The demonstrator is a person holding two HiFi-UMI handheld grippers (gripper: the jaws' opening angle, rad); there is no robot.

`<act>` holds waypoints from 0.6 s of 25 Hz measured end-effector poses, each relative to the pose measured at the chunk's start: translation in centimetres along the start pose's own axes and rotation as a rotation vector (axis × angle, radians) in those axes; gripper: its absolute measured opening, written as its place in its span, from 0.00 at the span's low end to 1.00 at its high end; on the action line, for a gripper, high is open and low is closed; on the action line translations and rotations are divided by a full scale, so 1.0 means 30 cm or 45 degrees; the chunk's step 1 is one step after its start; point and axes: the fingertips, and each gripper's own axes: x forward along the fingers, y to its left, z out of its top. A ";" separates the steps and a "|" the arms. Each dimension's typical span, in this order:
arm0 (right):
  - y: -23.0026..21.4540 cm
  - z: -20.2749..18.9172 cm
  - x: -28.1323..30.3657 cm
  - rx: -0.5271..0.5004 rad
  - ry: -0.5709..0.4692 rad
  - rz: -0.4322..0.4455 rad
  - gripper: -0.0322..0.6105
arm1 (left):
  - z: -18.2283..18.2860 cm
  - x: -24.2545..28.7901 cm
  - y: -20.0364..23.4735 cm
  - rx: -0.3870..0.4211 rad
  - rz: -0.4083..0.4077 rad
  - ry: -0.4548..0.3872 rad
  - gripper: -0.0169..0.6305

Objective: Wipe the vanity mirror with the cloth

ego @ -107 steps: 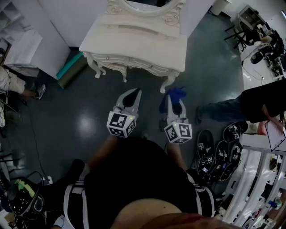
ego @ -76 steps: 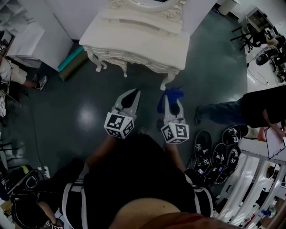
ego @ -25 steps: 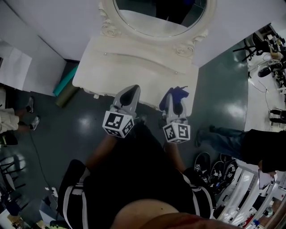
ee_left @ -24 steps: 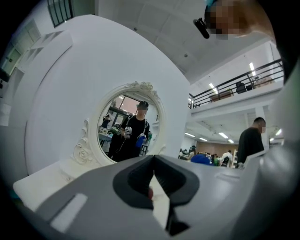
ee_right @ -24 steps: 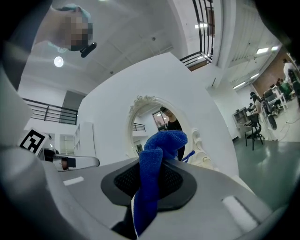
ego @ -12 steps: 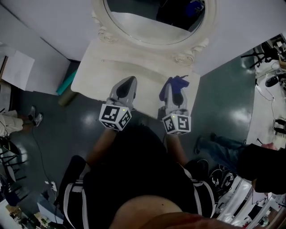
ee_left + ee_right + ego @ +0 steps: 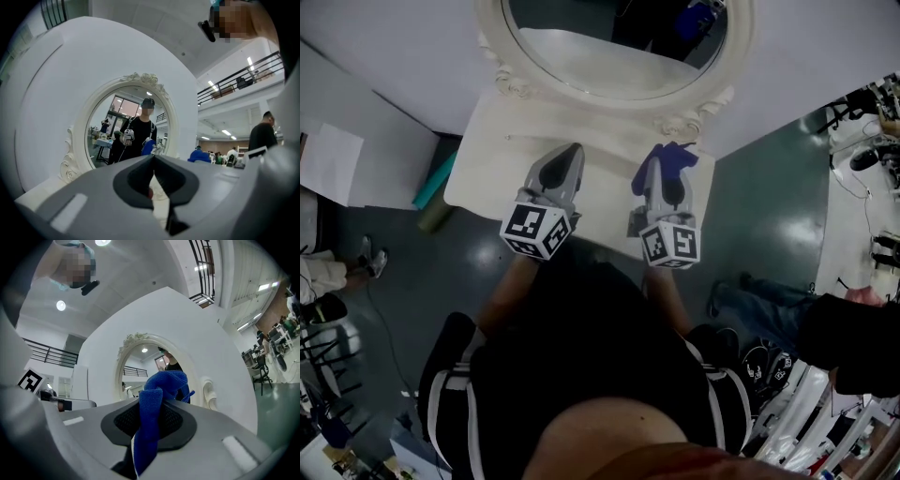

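An oval vanity mirror [image 7: 609, 42] in an ornate white frame stands at the back of a white dressing table [image 7: 487, 159]. It fills the middle of the left gripper view as mirror [image 7: 129, 126] and shows in the right gripper view as mirror [image 7: 145, 366]. My right gripper [image 7: 667, 159] is shut on a blue cloth [image 7: 678, 161], whose bunched end [image 7: 161, 390] sticks out past the jaws. My left gripper [image 7: 565, 159] is shut with nothing in it. Both hover over the tabletop, short of the glass.
White wall panels stand behind and left of the table. A teal roll [image 7: 439, 173] lies on the dark floor at the left. A person's legs [image 7: 759, 305] and several spare grippers [image 7: 783, 389] are at the right.
The view has closed in on the dressing table. Both grippers now hang over its top, closer to the mirror, and the cloth stays clamped in the right one.
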 end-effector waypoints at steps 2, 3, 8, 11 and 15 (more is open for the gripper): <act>-0.001 0.019 0.044 0.003 -0.022 -0.023 0.16 | 0.028 0.029 0.019 0.005 -0.029 -0.005 0.04; -0.001 0.027 0.064 0.006 -0.032 -0.031 0.16 | 0.040 0.041 0.025 0.004 -0.046 -0.007 0.04; 0.005 0.073 0.156 -0.008 -0.084 -0.077 0.16 | 0.095 0.079 0.063 0.009 -0.113 -0.016 0.04; 0.006 0.095 0.211 -0.013 -0.120 -0.103 0.16 | 0.116 0.104 0.102 0.002 -0.137 -0.021 0.04; -0.013 0.125 0.263 -0.017 -0.145 -0.142 0.16 | 0.144 0.126 0.125 0.006 -0.162 -0.023 0.04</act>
